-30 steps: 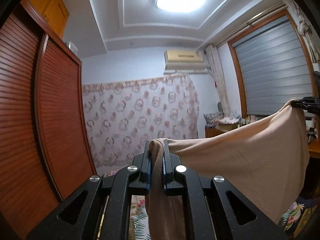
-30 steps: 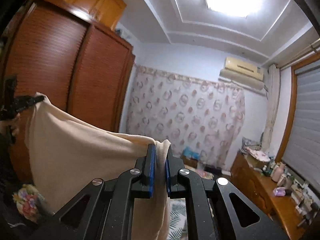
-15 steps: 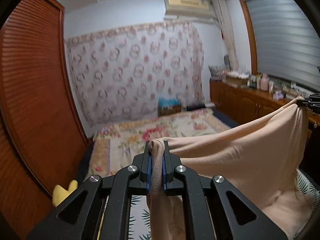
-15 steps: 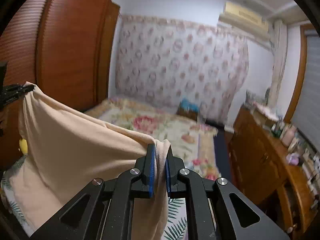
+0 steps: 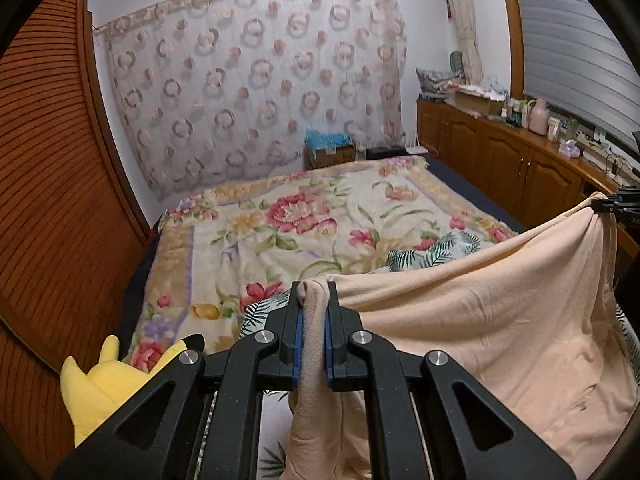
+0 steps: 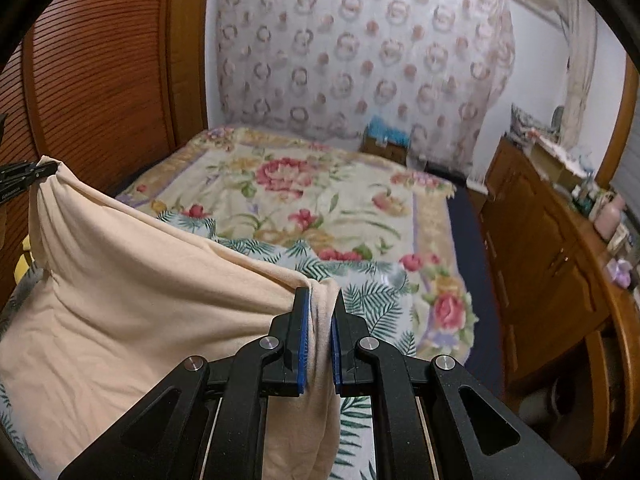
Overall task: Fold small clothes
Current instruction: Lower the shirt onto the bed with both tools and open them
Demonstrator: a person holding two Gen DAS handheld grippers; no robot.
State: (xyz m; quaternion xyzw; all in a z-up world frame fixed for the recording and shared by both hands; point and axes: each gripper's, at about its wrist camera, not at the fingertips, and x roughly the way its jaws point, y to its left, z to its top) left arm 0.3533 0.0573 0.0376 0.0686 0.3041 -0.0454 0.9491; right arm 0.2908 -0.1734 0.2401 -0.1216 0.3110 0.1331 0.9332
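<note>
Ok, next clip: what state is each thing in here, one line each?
left claw: shut on a corner of the peach garment.
right claw: shut on another corner.
peach garment: unfolded, stretched between both claws, lower edge draped on the bed.
bed: covered with a floral blanket.
yellow plush toy: lying at the bed's edge.

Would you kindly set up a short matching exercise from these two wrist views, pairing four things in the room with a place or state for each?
Things:
1. peach garment
2. yellow plush toy
3. pink flask
4. floral blanket

Places or states:
A. stands on the wooden sideboard
B. spread over the bed
C. lies at the near left corner of the bed, by the wardrobe
D. clamped between the left gripper and the right gripper, hanging between them

Pairs: 1-D, 2-C, 3-A, 4-B
</note>
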